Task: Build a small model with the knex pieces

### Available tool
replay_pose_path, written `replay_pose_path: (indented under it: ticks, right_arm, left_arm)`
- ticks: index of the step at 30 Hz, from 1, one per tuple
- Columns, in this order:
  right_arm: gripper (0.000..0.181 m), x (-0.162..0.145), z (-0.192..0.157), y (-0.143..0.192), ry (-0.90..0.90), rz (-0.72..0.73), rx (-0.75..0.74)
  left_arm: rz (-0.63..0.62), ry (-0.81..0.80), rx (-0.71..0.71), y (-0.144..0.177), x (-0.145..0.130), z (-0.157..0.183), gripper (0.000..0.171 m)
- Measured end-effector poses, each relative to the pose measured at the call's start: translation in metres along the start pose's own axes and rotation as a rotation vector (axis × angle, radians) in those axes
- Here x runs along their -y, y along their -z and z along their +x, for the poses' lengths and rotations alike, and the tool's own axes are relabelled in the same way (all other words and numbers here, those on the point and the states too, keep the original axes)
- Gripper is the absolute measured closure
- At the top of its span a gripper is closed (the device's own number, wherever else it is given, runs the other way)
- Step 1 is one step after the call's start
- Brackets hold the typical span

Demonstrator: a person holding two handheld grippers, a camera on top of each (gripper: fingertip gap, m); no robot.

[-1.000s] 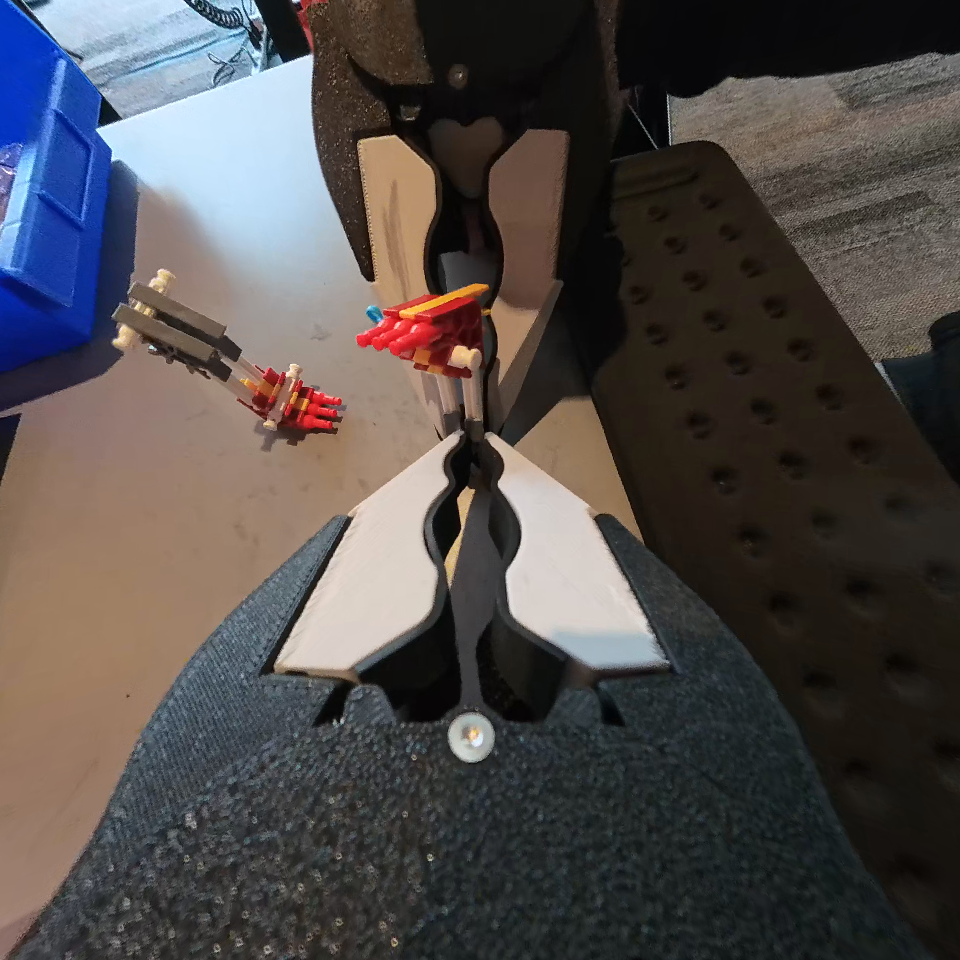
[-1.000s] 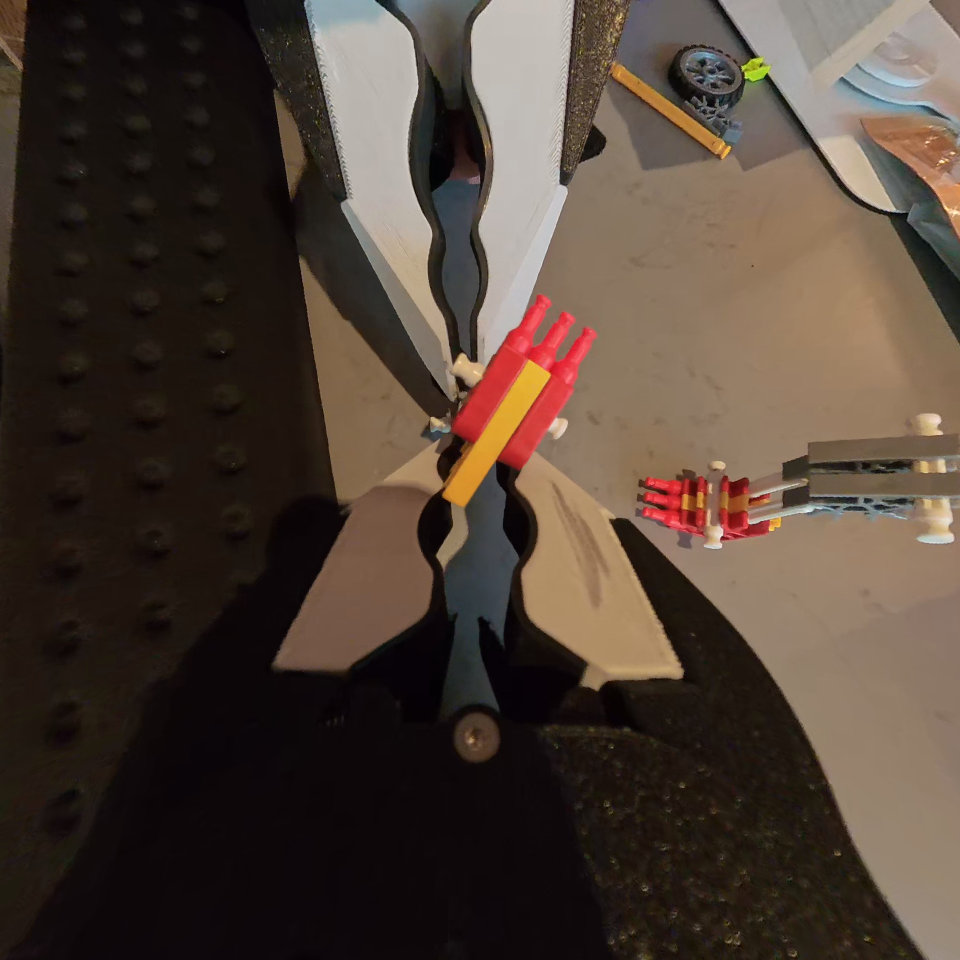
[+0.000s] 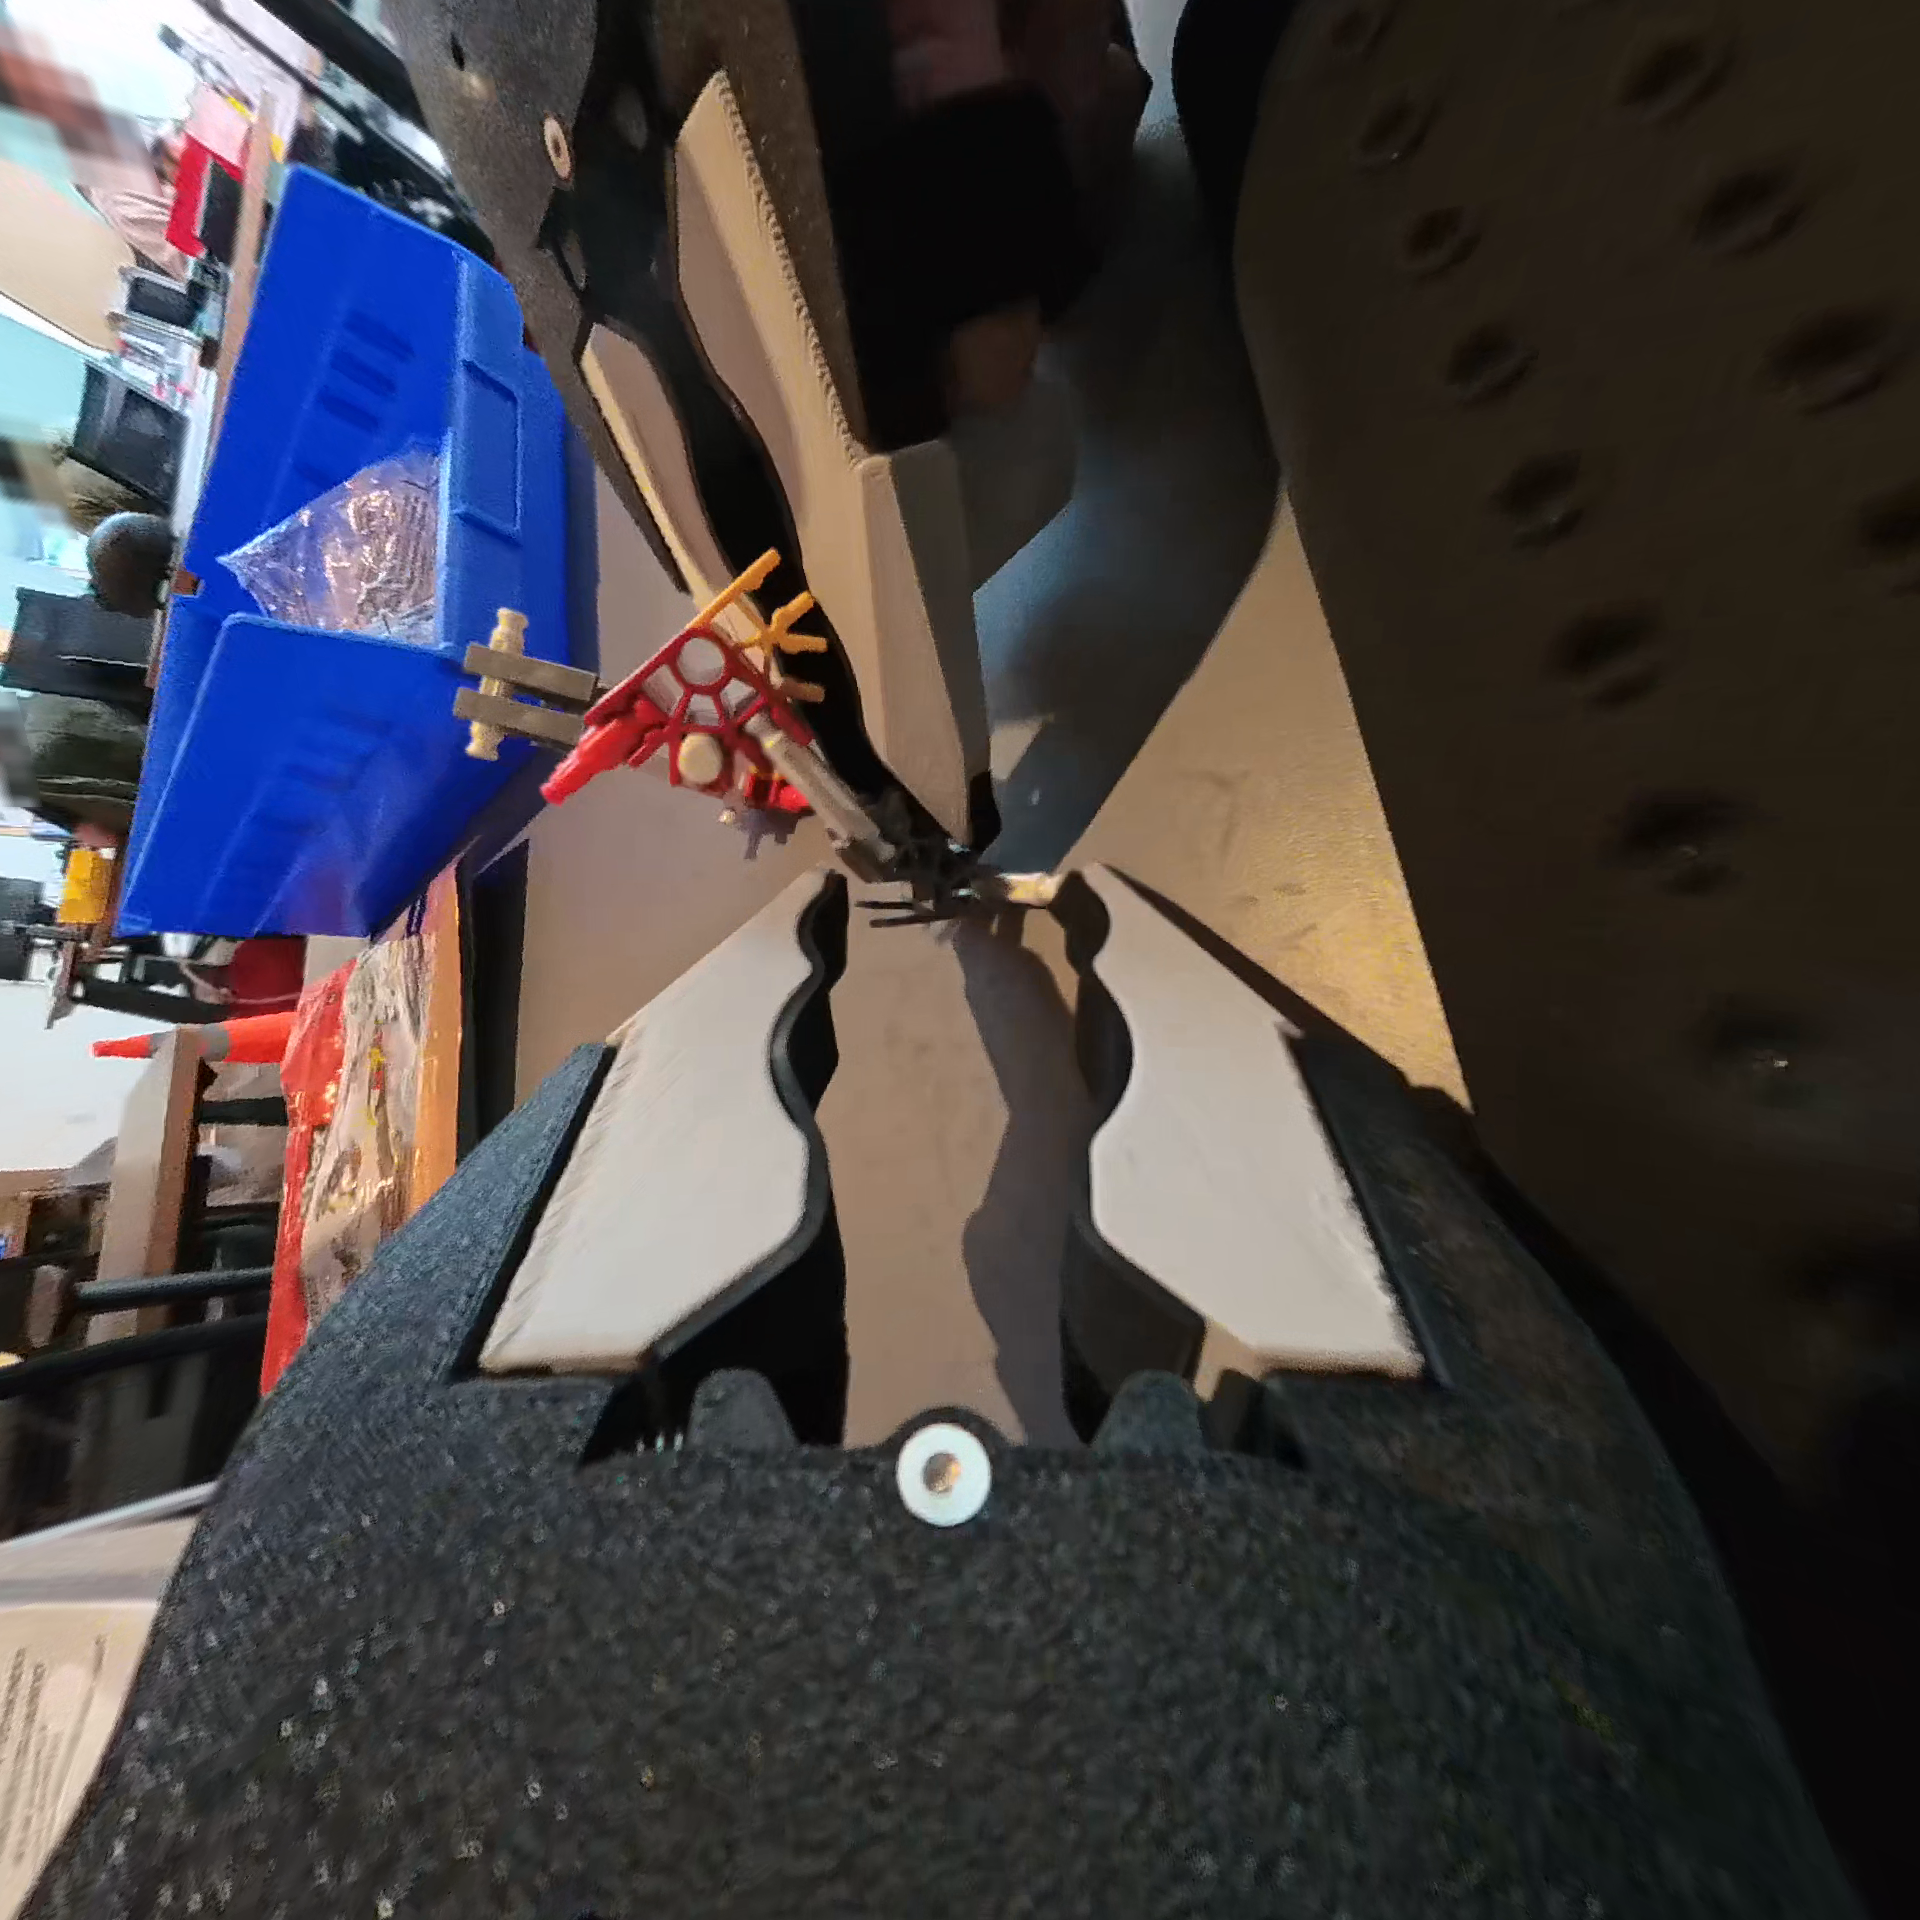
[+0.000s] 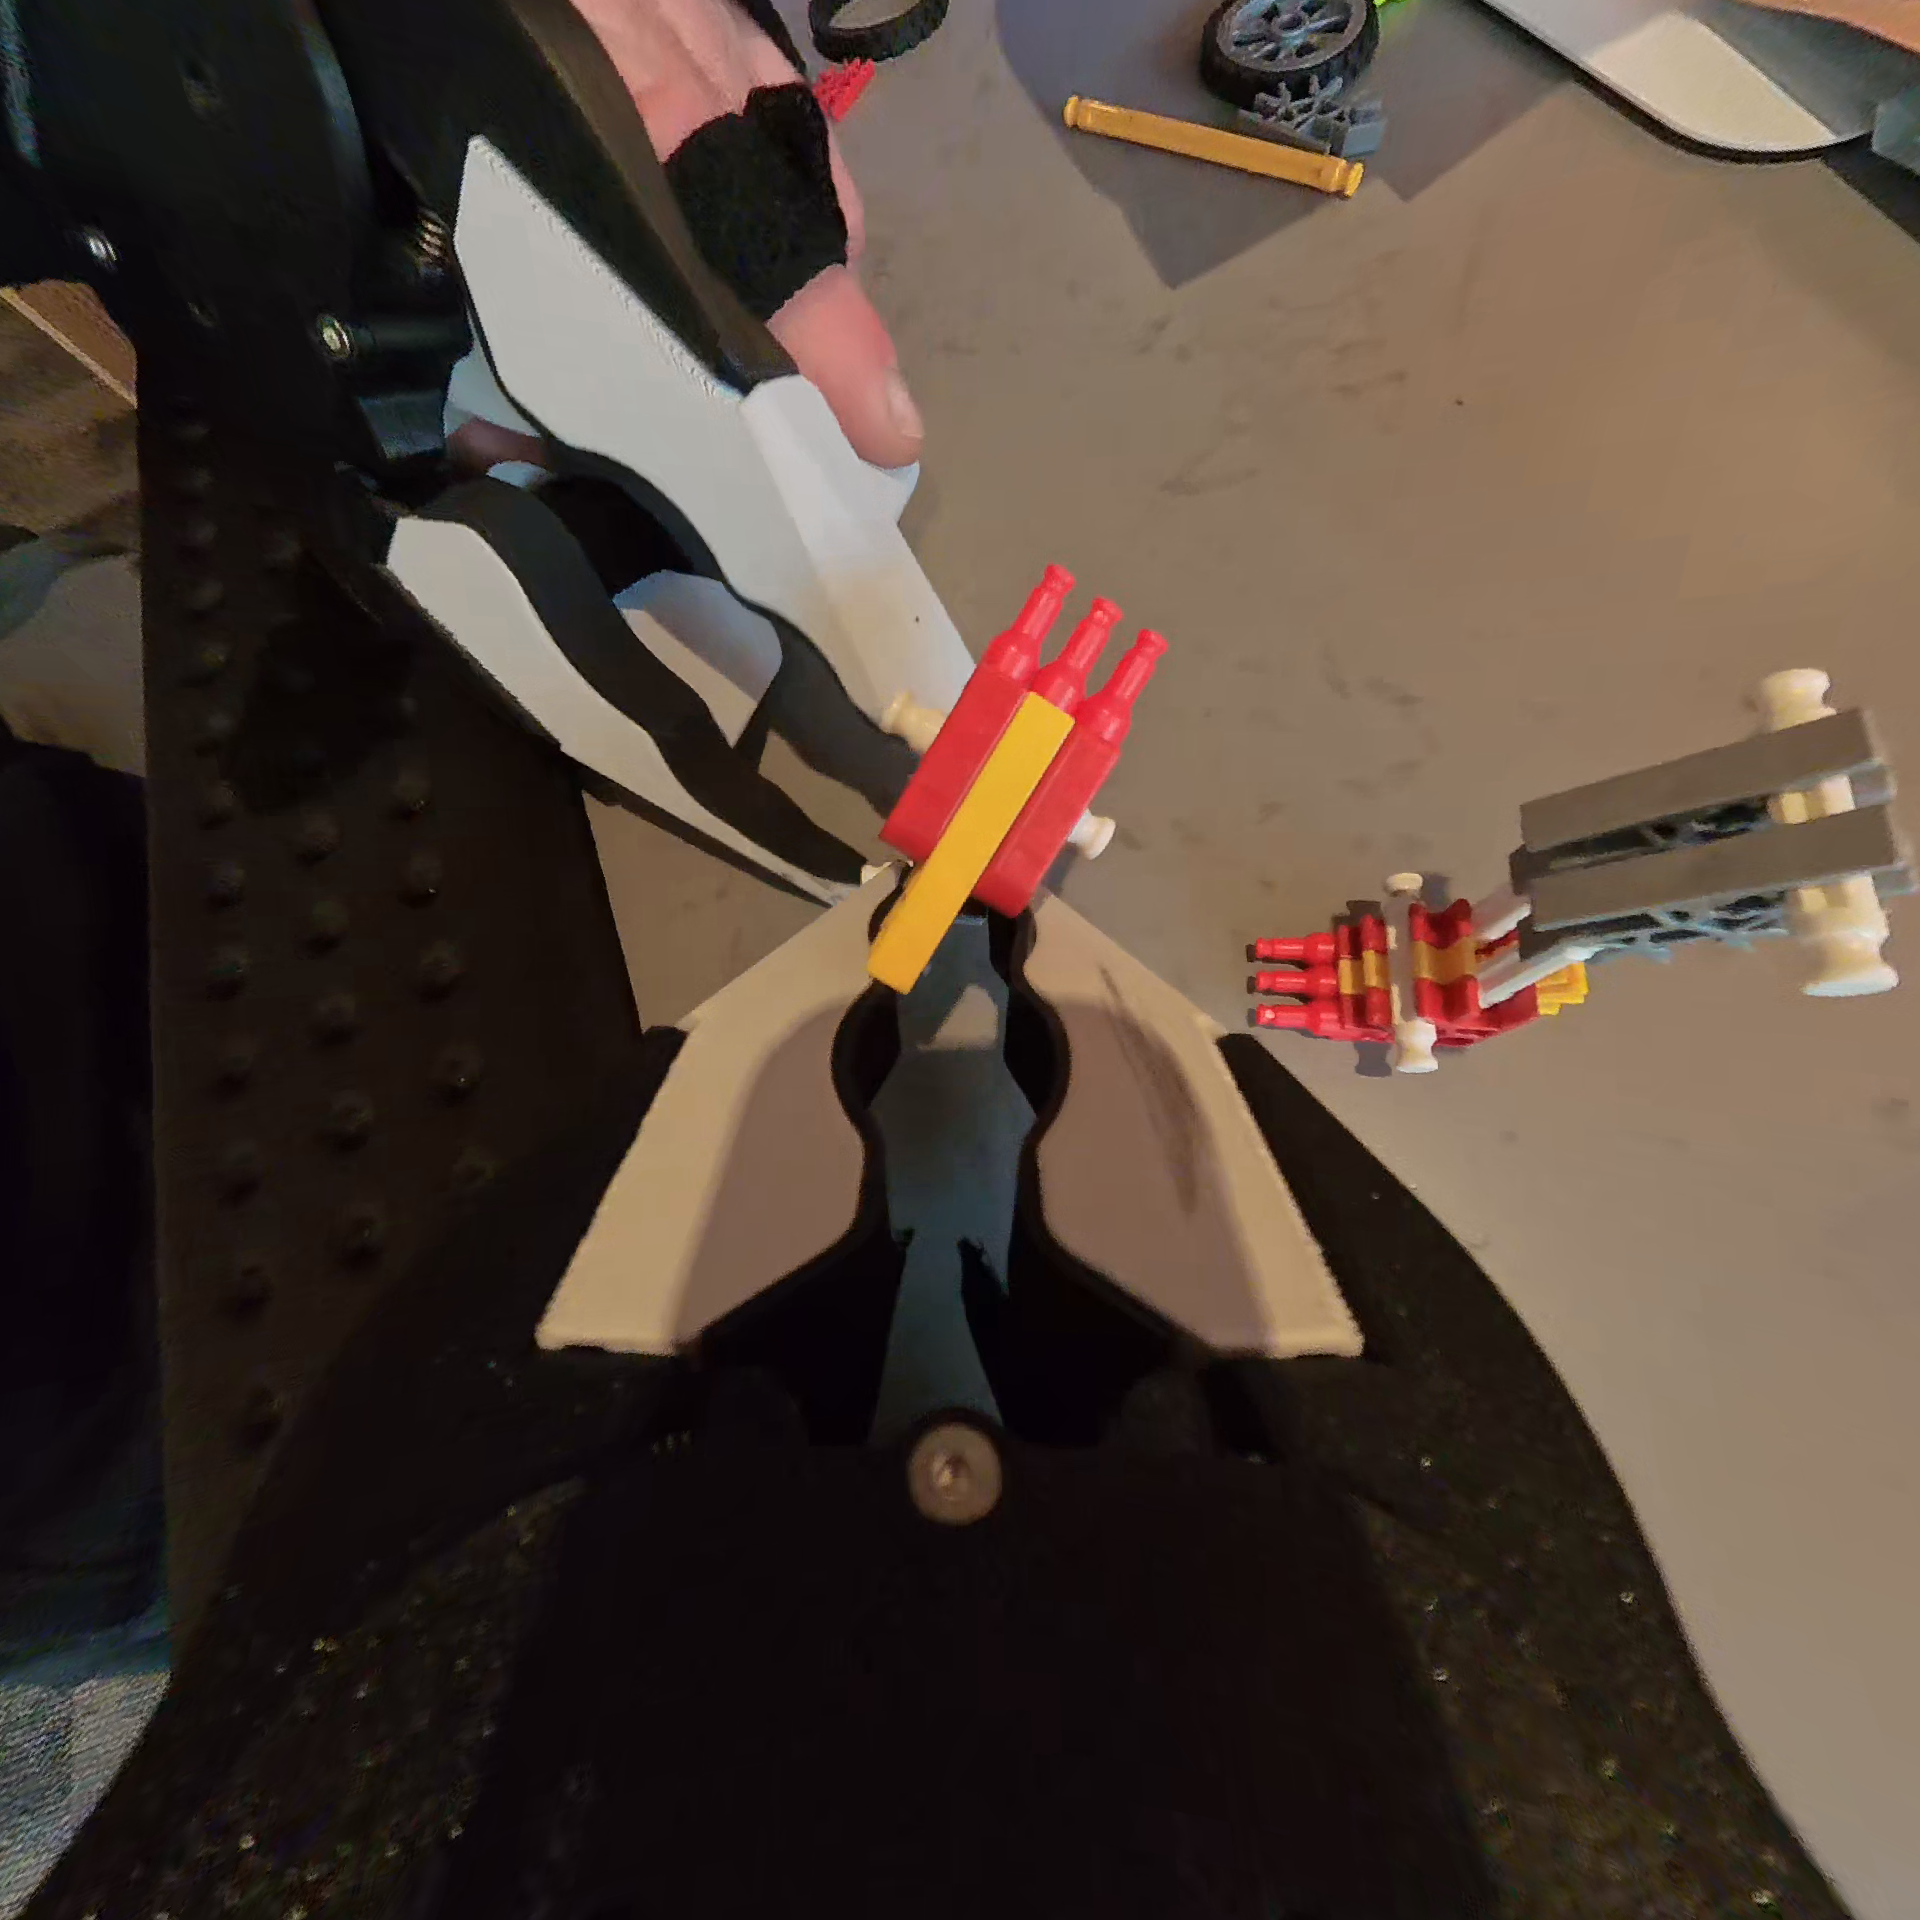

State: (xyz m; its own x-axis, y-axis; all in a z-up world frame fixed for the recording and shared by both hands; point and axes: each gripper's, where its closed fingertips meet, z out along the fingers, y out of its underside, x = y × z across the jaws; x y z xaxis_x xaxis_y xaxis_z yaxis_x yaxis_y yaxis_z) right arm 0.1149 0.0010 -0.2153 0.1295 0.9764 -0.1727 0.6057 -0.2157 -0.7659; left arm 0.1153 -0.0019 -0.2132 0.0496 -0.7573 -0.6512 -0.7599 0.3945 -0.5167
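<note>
- Left wrist view: the left gripper (image 3: 951,883) stands with its jaws spread, a wide gap between the pale fingers (image 3: 707,1143). Nothing is clamped. A dark spoked connector with a grey rod (image 3: 914,873) sits right at the tips; contact cannot be told through the blur.
- The right gripper (image 3: 966,831) comes in from above, tip to tip. The red lattice piece (image 3: 696,707), with its orange snowflake connectors, hangs off its tip end.
- Blue bins (image 3: 332,623) stand at the counter's edge; one holds a crinkled clear bag (image 3: 353,551).
- The black dimpled mat (image 3: 1610,727) runs down the right side, soft-looking and matte.
- Right wrist view: the right gripper (image 4: 951,914) is closed, tips nipping the lower end of a small assembly, a yellow bar (image 4: 971,852) sandwiched by red bottle-shaped pegs (image 4: 1039,748), with a white pin (image 4: 1091,831) through it. It is raised off the counter, likely so that the other gripper can reach it.
- The left gripper (image 4: 883,821) angles in from the upper left, a hand (image 4: 790,208) in a black fingerless glove on it.
- A second, longer build (image 4: 1579,914) lies flat on the grey counter (image 4: 1455,416) to the right: red and yellow pegs, grey slabs, white spools.
- Far off lie a tan rod (image 4: 1210,145), a spoked wheel (image 4: 1288,42) and a black tyre (image 4: 878,21).
</note>
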Motion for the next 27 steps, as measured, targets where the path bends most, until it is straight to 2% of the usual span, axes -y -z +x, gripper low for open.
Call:
replay_pose_path:
  ticks: [11,15,17,21,24,27]
  right_arm:
    - [0.168,0.001,0.001,0.000,-0.033,-0.044,-0.045]
    - [0.167,0.002,0.000,-0.001,0.030,-0.165,-0.085]
    - [0.167,0.002,-0.003,-0.001,0.077,-0.256,-0.092]
    - [0.167,0.002,-0.006,-0.006,0.144,-0.417,-0.098]
    - [0.164,0.004,-0.005,-0.009,0.179,-0.479,-0.114]
    - [0.158,0.007,-0.005,-0.006,0.189,-0.467,-0.127]
  left_arm:
    - [0.002,0.019,-0.017,0.001,-0.002,-0.001,0.133]
    - [0.008,0.053,-0.040,0.003,-0.004,0.000,0.136]
    - [0.024,0.111,-0.060,0.007,-0.005,-0.002,0.152]
    - [-0.004,0.177,-0.116,0.009,-0.018,0.006,0.163]
    - [-0.006,0.192,-0.136,0.010,-0.022,0.009,0.163]
    - [-0.002,0.236,-0.143,0.017,-0.028,0.005,0.155]
